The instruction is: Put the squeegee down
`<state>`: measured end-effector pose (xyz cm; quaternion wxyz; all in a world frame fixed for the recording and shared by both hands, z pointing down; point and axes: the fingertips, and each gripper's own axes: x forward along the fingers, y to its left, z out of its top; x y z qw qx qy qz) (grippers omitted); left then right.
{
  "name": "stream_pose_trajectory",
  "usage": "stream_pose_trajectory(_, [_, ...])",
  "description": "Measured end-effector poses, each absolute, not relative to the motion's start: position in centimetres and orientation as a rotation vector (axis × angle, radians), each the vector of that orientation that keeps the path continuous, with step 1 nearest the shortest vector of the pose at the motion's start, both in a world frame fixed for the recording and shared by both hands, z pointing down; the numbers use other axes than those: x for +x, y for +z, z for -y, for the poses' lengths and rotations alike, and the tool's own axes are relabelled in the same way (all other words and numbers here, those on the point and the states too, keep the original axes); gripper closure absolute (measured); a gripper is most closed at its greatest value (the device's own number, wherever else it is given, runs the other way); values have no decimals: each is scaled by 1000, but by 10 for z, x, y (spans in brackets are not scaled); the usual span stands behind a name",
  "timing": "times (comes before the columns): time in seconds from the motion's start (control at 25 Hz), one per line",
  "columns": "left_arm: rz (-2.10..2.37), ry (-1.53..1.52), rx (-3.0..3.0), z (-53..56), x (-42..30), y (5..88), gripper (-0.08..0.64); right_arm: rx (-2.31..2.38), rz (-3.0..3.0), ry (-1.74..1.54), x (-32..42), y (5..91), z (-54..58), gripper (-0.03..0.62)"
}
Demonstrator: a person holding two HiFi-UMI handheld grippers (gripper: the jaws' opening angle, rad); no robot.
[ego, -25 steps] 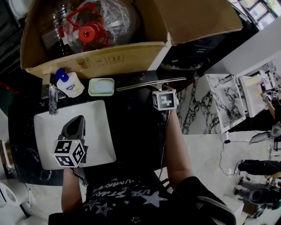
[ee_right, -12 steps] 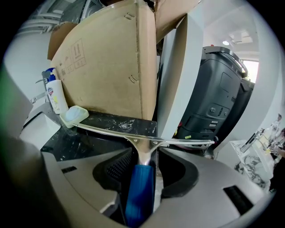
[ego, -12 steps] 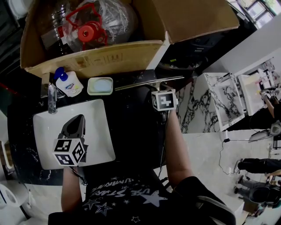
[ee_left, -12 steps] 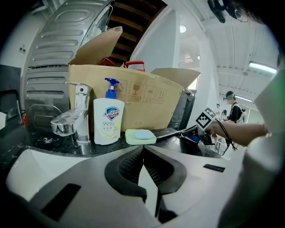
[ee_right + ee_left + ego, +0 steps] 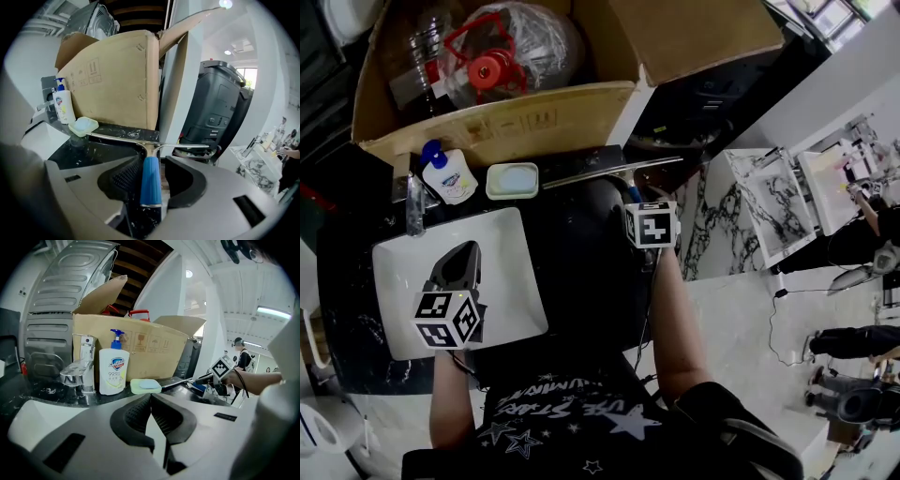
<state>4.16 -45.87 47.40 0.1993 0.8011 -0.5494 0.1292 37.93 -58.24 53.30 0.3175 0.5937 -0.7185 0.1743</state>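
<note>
Blue-handled squeegee [image 5: 151,183] lies betw. jaws of right gripper [image 5: 153,164] – they've just opened wide, no grip.

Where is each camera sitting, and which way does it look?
Head view: on the person's head, looking steeply down at the sink; both arms, left gripper and right gripper show.
Left gripper view: rides the left gripper, facing along its shut jaws toward the soap bottle and cardboard box; the right arm shows.
Right gripper view: rides the right gripper, facing along jaws that have just been opening, the squeegee handle between them; no arm shows.
Shared: all three see the soap dish.
</note>
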Motion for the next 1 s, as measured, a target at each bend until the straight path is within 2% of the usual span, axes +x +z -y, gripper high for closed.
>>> stream_pose_trajectory(0.28, [1511,342,2303,440,37,457,540,1658,1946,453,374,503,542,424])
stream_pose_trajectory(0.56, [1459,323,2369,412,32,447,540,1757,1971,409,358,478,496,507])
stream_pose_trajectory(1.0, [1364,292,2425,363,11,444,540,1802,1994,357,320,458,416,532])
